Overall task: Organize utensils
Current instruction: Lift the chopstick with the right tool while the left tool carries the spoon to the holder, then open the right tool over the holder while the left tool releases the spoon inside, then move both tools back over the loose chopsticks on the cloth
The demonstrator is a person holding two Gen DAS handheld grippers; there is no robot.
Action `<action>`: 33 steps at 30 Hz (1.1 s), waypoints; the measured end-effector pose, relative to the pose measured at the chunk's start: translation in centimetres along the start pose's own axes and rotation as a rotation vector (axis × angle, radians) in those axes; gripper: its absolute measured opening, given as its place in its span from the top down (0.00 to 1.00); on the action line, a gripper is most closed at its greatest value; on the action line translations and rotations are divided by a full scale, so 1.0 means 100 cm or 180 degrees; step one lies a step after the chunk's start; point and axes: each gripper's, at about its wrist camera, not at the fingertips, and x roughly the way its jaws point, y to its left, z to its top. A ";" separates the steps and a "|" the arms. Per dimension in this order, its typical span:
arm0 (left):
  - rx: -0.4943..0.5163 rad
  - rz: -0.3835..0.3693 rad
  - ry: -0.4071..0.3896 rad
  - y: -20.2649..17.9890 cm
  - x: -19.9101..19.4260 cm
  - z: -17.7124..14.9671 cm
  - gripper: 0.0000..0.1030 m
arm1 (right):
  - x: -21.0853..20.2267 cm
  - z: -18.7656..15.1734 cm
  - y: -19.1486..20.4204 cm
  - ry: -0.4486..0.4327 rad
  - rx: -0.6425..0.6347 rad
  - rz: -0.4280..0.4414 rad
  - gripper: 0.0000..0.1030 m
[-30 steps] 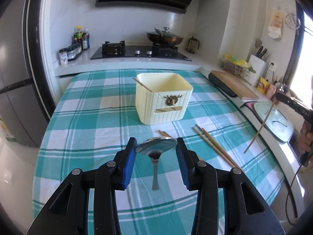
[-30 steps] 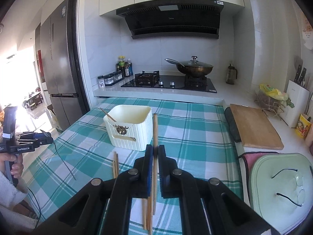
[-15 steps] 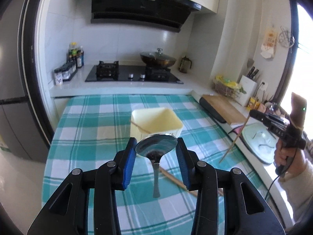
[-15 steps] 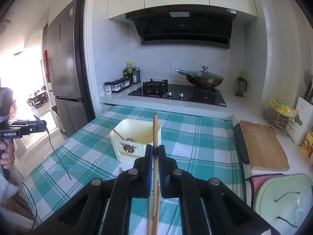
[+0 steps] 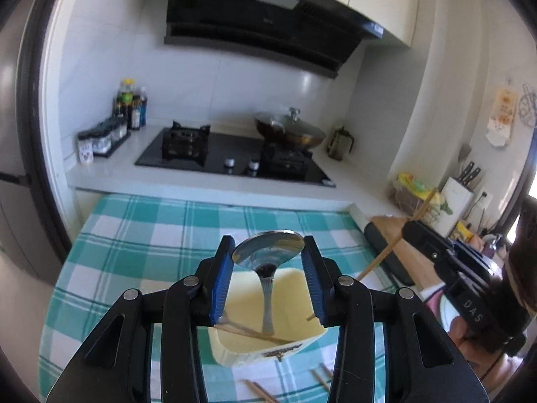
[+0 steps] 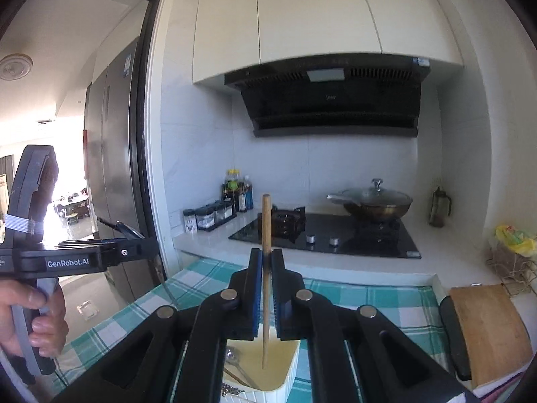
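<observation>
My left gripper (image 5: 268,258) is shut on the bowl of a metal spoon (image 5: 268,252). The spoon's handle hangs down over the open top of the cream utensil box (image 5: 288,342). My right gripper (image 6: 266,265) is shut on a wooden chopstick (image 6: 266,228) that stands upright. Its lower tip hangs in the mouth of the box (image 6: 282,372). From the left wrist view the right gripper (image 5: 409,231) comes in from the right with that chopstick (image 5: 386,252) slanting into the box. A chopstick (image 5: 248,330) and a spoon (image 6: 231,354) lie inside.
Loose chopsticks (image 5: 258,391) lie on the teal checked tablecloth (image 5: 134,235) in front of the box. Behind it are the hob (image 5: 235,158), a lidded wok (image 5: 290,131) and spice jars (image 5: 100,141). A cutting board (image 6: 490,329) lies right and a fridge (image 6: 110,168) stands left.
Both grippers rose and travelled forward to the box, each keeping its grip. The spoon handle and the chopstick tip now hang over the box's opening instead of over the cloth.
</observation>
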 end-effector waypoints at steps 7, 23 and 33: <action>0.0053 0.0054 0.0703 0.004 0.081 -0.024 0.60 | 0.097 -0.046 -0.011 0.1008 -0.0030 0.0116 0.95; 0.0141 0.0047 0.0971 0.026 -0.023 -0.138 0.16 | 0.010 -0.098 -0.044 0.1196 0.0272 -0.0036 0.56; -0.0245 -0.0003 0.1357 -0.009 -0.056 -0.291 0.15 | -0.168 -0.283 -0.066 0.1753 0.0162 -0.0967 0.56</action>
